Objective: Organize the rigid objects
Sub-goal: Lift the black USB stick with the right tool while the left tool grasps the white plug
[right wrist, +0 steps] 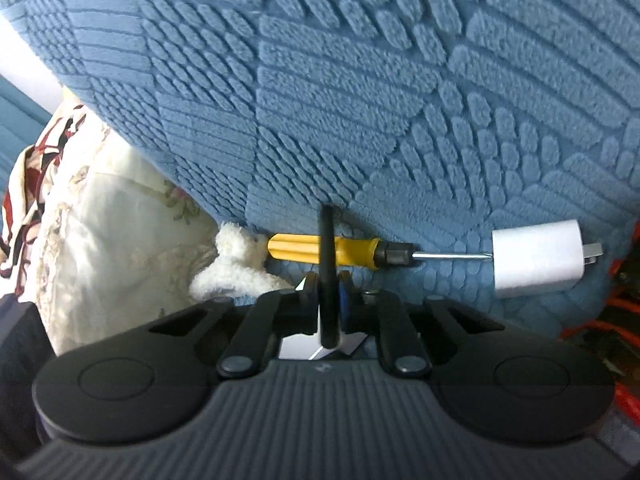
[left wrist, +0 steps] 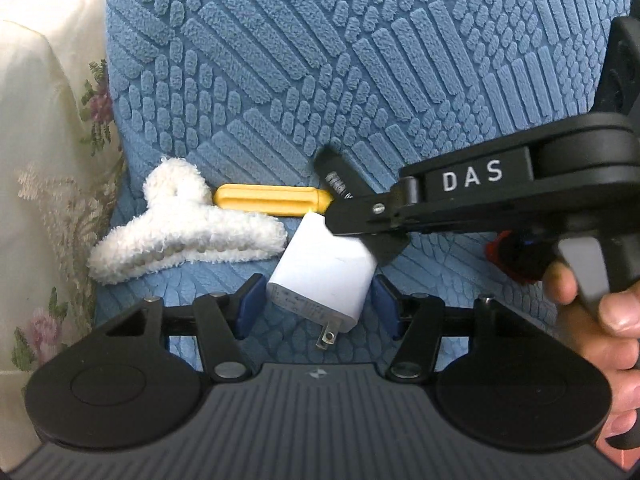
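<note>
Charger, white, lower centre of left view on blue textured cushion; bracketed by left gripper, pads not seen pressing. Right gripper clamped on thin black tool. Squeeze to be centred on flat sides, prongs avoided.

Left wrist view: mounted behind its own left gripper, looking forward and steeply down along the fingers at a blue textured cushion, close range. The right gripper enters this view from the right edge, with a hand on its handle.

Right wrist view: mounted behind its own jaws, facing forward and down at the same cushion from close range, slightly further back.

Shared ground: yellow-handled screwdriver, white charger plug and fluffy white hair clip appear in both views, seen from differing angles
</note>
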